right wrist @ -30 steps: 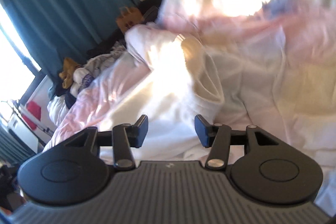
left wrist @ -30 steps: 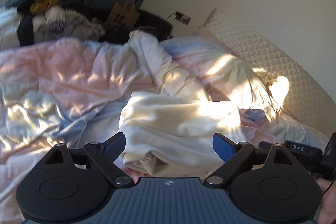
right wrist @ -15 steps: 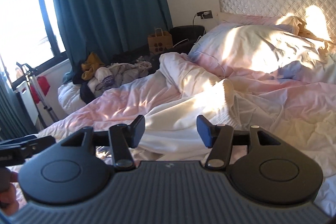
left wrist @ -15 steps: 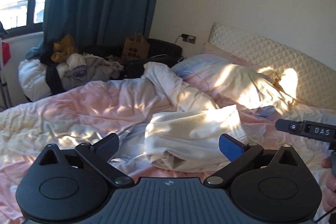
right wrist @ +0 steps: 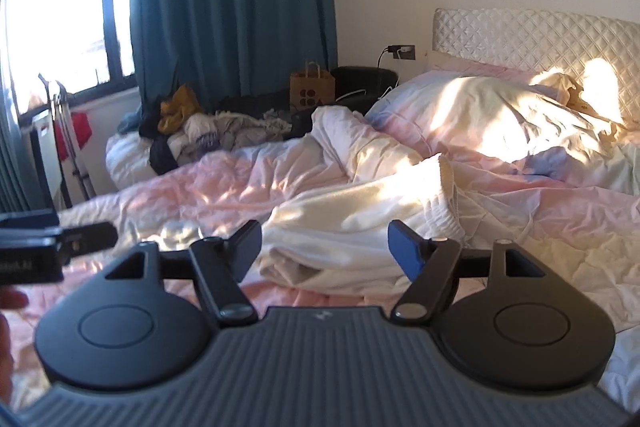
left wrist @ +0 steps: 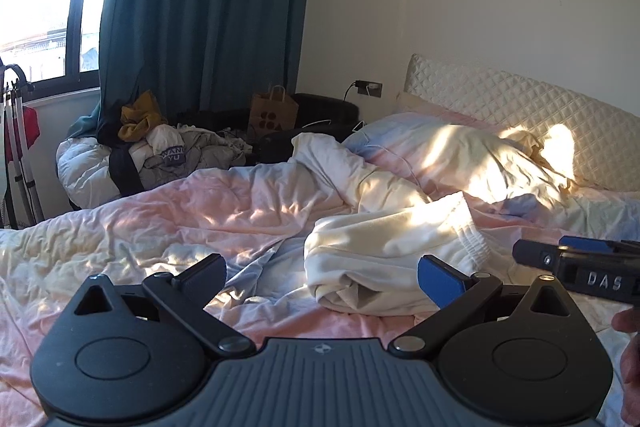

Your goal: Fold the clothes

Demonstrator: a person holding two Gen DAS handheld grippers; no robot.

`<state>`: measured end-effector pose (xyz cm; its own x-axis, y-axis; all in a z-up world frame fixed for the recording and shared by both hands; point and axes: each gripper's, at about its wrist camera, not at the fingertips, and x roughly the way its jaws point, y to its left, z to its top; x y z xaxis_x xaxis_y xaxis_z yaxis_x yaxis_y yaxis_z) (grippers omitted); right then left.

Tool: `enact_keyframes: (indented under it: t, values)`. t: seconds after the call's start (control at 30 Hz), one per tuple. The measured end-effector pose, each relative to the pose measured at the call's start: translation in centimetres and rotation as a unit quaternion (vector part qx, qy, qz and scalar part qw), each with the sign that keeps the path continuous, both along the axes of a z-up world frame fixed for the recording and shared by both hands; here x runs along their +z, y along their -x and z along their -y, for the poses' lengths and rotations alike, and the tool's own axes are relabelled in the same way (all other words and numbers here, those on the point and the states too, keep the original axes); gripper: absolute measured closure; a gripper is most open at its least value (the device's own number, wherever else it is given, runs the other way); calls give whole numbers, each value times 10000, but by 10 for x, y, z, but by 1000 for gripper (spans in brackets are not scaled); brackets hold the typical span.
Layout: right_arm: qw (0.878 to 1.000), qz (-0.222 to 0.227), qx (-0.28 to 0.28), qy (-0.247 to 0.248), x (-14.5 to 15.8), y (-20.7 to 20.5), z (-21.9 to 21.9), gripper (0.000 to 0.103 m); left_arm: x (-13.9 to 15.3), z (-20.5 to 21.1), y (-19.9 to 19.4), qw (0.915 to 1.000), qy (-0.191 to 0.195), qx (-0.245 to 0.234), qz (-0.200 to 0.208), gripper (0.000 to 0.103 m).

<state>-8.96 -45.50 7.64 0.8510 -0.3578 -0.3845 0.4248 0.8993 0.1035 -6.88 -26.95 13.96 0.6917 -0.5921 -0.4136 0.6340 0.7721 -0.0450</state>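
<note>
Both my claws hang above the bed with nothing in them — my left gripper (left wrist: pixel 320 277) has its fingers spread wide, and my right gripper (right wrist: pixel 325 247) is parted the same way, with empty air between the pads. The thing I am here for, a cream-white garment (left wrist: pixel 390 247), lies bunched and partly folded over itself on the rumpled pink duvet (left wrist: pixel 180 211), ahead of both claws and touching neither. Its elastic waistband (right wrist: pixel 450 211) faces the pillow (right wrist: pixel 492 115), which catches a strong patch of sun below the quilted headboard (right wrist: pixel 532 35). From my left camera the tip of the right gripper pokes in at the right edge, level with the garment's waistband end; from my right camera the left gripper shows at the left edge, with a bit of my hand (right wrist: pixel 10 301) below it. Further back, beyond the far side of the bed, a heap of other clothes (left wrist: pixel 160 151) sits under the teal curtain (left wrist: pixel 208 11) — a mustard piece on top — and a brown paper bag (left wrist: pixel 273 113) stands near the wall socket (left wrist: pixel 369 88).
</note>
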Motion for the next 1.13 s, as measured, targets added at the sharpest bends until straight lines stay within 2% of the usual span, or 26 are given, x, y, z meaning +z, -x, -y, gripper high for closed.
enact_keyframes:
  t: [0.03,0.07,0.1,0.13,0.33,0.5,1.13]
  values:
    - [10000,-32,-31,-20,-4,0,-2,31,-3,0,0,10000,-52,27,25,0]
    - [10000,-62,-70,-32,-8,0,-4,22,-5,0,0,9999,-104,53,51,0]
    - [9999,-89,-146,-15,-11,0,-5,19,-7,0,-1,9999,-117,60,29,0]
    - [9997,-110,-216,1,-14,0,-7,19,-8,0,-1,9999,-105,56,-5,0]
    - [9988,-284,-409,-21,-21,0,-3,19,-10,2,7,9995,-260,71,153,0]
    - [9983,-369,-386,234,-19,0,-5,19,-13,5,6,9994,-311,86,79,0]
    - [9977,-367,-453,333,-10,2,5,19,-20,6,3,9992,-387,77,41,0]
